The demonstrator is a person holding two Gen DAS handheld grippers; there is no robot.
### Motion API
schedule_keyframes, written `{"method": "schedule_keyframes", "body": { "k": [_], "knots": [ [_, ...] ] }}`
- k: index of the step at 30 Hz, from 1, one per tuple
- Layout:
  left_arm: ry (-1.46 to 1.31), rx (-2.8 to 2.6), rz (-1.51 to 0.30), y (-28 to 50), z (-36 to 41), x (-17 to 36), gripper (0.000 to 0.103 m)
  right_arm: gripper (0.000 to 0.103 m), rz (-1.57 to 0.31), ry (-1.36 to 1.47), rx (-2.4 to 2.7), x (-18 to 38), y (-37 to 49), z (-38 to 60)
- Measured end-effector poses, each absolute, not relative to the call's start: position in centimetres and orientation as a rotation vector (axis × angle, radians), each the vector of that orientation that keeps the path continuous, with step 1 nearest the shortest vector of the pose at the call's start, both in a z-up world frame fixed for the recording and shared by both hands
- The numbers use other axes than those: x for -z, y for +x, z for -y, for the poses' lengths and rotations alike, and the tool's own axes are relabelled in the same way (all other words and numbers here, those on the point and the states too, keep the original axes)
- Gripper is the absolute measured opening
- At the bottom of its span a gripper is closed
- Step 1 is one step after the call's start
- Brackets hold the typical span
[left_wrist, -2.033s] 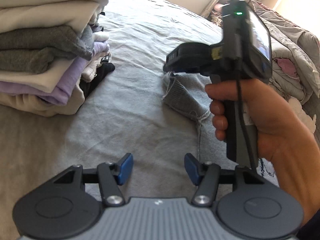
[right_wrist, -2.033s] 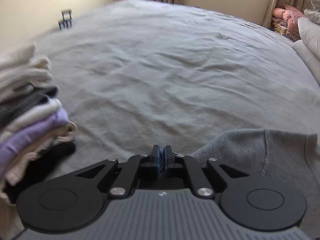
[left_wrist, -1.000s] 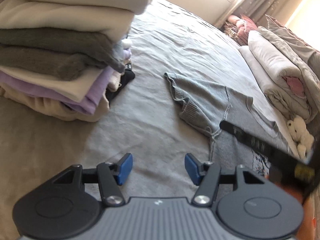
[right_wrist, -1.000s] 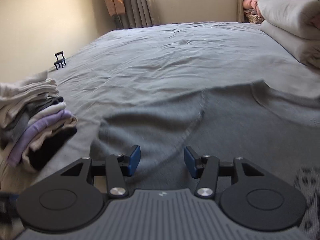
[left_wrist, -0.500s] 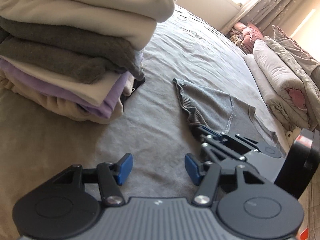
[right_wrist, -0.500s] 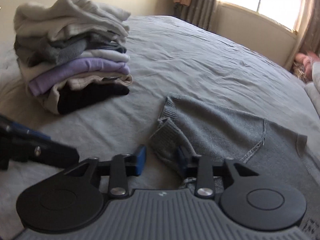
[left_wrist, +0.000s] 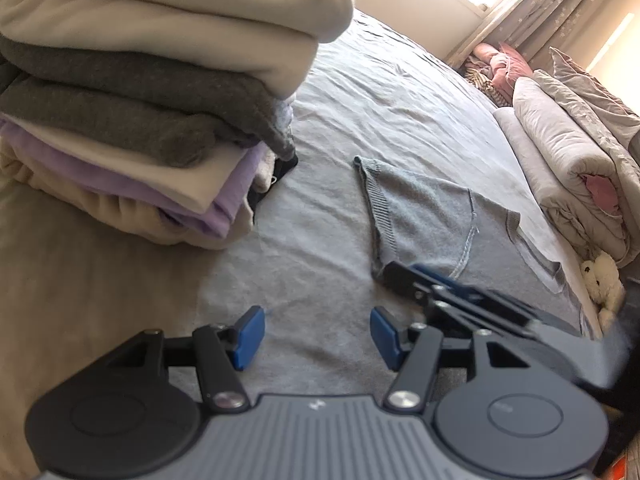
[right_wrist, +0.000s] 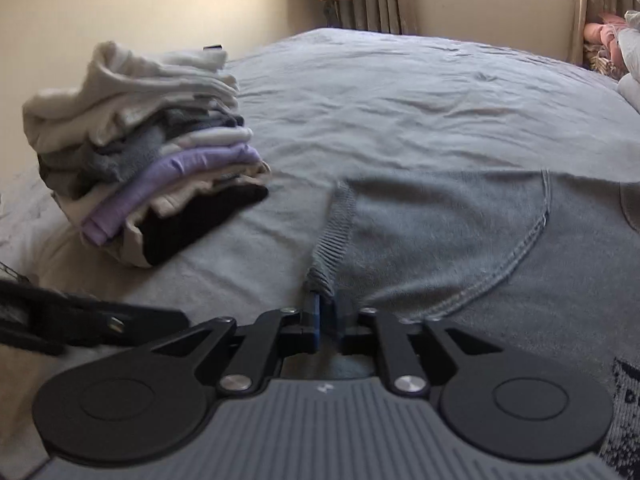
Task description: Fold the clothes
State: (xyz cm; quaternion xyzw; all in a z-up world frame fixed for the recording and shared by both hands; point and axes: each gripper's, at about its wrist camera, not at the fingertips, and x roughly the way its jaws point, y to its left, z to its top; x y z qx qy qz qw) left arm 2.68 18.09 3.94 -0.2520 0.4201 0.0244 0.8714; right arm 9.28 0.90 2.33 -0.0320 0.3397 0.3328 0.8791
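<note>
Nearest in the right wrist view, the right tool has its blue pads drawn narrow on the ribbed cuff of a grey sweatshirt; its jaws have just been easing apart a little after a tight squeeze, yet the knit edge sits pinched between them, so I judge it a grip on the cuff. In the left wrist view the left tool stands wide and empty over bare bed sheet, just left of the right tool's arm, which reaches in from the right to the near corner of that cuff. The sweatshirt lies spread flat on the bed to the right of centre, its sleeve pointing near and left, the body running away to the right with a curved shoulder seam showing. It looks light, soft and limp: it should drape and sag from any single hold and slide easily on the sheet, so the thicker ribbing or a seam gives the surest bite, and a second hold further along the sleeve would likely keep the fold straight. Further left sits a stack of folded clothes, well apart from the sweatshirt, and farthest right a rolled duvet by the curtains
</note>
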Motion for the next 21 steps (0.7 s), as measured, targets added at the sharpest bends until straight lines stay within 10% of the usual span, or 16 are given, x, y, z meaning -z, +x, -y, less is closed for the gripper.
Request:
{"method": "schedule_keyframes", "body": {
  "k": [3,16,21],
  "knots": [
    [-0.534,-0.053,-0.875,2.6,-18.3,-4.0,0.06,0.053,-0.661,-0.005,-0.671,-3.7,7.6,0.7],
    [-0.473,0.006,-0.873,2.7,-16.0,-4.0,0.061,0.053,-0.74,-0.02,-0.499,-2.4,-6.4,6.7],
    [-0.446,0.023,-0.878,2.6,-15.3,-3.8,0.061,0.038,-0.755,-0.092,-0.552,-1.4,-9.4,4.8]
  ]
}}
